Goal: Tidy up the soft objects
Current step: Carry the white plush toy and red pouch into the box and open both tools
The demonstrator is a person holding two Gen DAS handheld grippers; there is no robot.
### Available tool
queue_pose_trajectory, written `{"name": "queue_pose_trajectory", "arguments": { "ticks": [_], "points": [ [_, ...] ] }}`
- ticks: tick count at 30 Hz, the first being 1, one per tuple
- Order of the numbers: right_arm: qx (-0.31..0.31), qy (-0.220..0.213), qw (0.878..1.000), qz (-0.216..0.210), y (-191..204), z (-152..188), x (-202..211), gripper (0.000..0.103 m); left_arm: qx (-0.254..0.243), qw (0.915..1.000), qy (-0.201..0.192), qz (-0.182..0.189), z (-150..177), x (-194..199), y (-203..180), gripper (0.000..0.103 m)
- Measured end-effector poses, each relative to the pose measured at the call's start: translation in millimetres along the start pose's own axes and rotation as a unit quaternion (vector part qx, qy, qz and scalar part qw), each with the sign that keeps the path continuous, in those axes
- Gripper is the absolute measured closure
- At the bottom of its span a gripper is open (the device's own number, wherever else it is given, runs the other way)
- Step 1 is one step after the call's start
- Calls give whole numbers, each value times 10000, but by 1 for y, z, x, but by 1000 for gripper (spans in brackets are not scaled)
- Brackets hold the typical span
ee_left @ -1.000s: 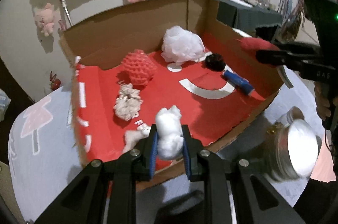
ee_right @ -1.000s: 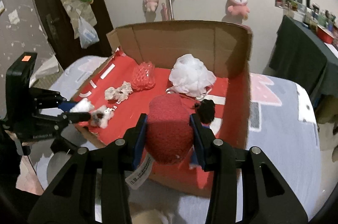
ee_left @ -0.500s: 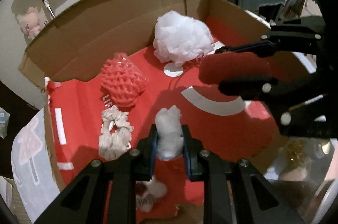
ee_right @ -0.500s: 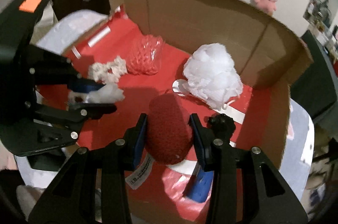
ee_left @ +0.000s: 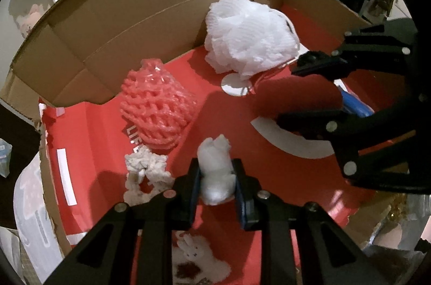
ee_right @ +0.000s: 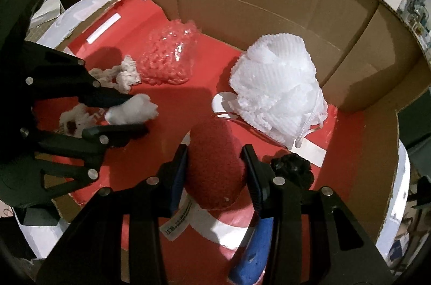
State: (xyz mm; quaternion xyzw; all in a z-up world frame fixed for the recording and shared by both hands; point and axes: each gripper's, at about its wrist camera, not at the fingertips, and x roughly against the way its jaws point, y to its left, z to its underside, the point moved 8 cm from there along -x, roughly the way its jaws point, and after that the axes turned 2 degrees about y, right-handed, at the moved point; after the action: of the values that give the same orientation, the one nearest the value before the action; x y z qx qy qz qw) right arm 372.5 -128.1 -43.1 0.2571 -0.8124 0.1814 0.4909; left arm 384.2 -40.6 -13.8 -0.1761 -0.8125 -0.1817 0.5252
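Note:
My left gripper [ee_left: 216, 178] is shut on a white fluffy ball [ee_left: 216, 172], held over the red floor of the cardboard box [ee_left: 150, 16]. It shows in the right wrist view [ee_right: 132, 110] too. My right gripper [ee_right: 215, 164] is shut on a dark red plush pad [ee_right: 215, 166] with a white label, low inside the box; in the left wrist view the pad [ee_left: 301, 96] sits between the black jaws. Both grippers are inside the box, close together.
In the box lie a white mesh puff [ee_left: 250, 40], a pink foam net [ee_left: 155, 107], a cream scrunchie [ee_left: 145, 172], a small white bunny toy [ee_left: 196, 258], a black scrunchie [ee_right: 292, 168] and a blue object [ee_right: 254, 250]. Cardboard walls rise behind and right.
Both grippers have moved forward over the front edge and down into the box, each still holding its object. The right gripper has come nearer the left one.

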Motion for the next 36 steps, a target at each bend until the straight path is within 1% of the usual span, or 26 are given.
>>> {"name": "queue_pose_trajectory", "arguments": {
  "ticks": [2,6,9,16,18,19,20,21,22,25,27,29,30,32,33,34,36],
  "points": [
    [-79,45,10000,-34,-4,1,-4,62,47,10000,-9,12,-4,0,3,78],
    [-197,72,9997,-106,-8,3,-8,62,69,10000,50,-17,-1,-1,0,78],
    [-262,80,9995,-157,-9,3,-8,62,43,10000,18,-24,-3,-1,-2,78],
    [-304,103,9993,-208,-11,1,-9,61,62,10000,-16,-62,-7,0,-2,69],
    [-325,97,9992,-218,-15,1,-8,60,87,9999,-23,-58,-9,0,1,62],
    [-337,89,9991,-226,-16,1,-8,59,105,9999,-28,-54,-10,1,2,54],
    [-338,83,9991,-228,-16,1,-6,56,117,9999,-56,-35,-10,2,2,51],
    [-334,69,9992,-223,-16,1,-5,53,113,9999,-77,-13,-9,1,2,51],
    [-333,49,9992,-209,-16,1,-4,48,96,9999,-87,4,-9,2,2,51],
    [-368,-2,9992,-185,-16,0,1,48,80,9998,-156,-2,-6,12,-1,48],
    [-382,-29,9991,-175,-15,0,7,48,96,9997,-206,7,-6,15,-2,43],
    [-387,-81,9991,-167,-13,0,14,47,145,9994,-324,8,-5,25,-3,36],
    [-385,-112,9991,-132,-13,0,18,46,173,9991,-374,9,-4,29,-4,35],
    [-408,-214,9989,-78,-13,-1,30,39,252,9983,-517,48,-3,43,-4,29],
    [-434,-281,9986,-65,-13,-1,37,38,287,9979,-574,53,-3,49,-3,27],
    [-455,-339,9984,-60,-13,-1,43,36,339,9973,-656,46,-2,56,-2,23],
    [-505,-480,9976,-59,-9,0,59,34,483,9946,-919,32,0,78,0,18]
  ]
}}
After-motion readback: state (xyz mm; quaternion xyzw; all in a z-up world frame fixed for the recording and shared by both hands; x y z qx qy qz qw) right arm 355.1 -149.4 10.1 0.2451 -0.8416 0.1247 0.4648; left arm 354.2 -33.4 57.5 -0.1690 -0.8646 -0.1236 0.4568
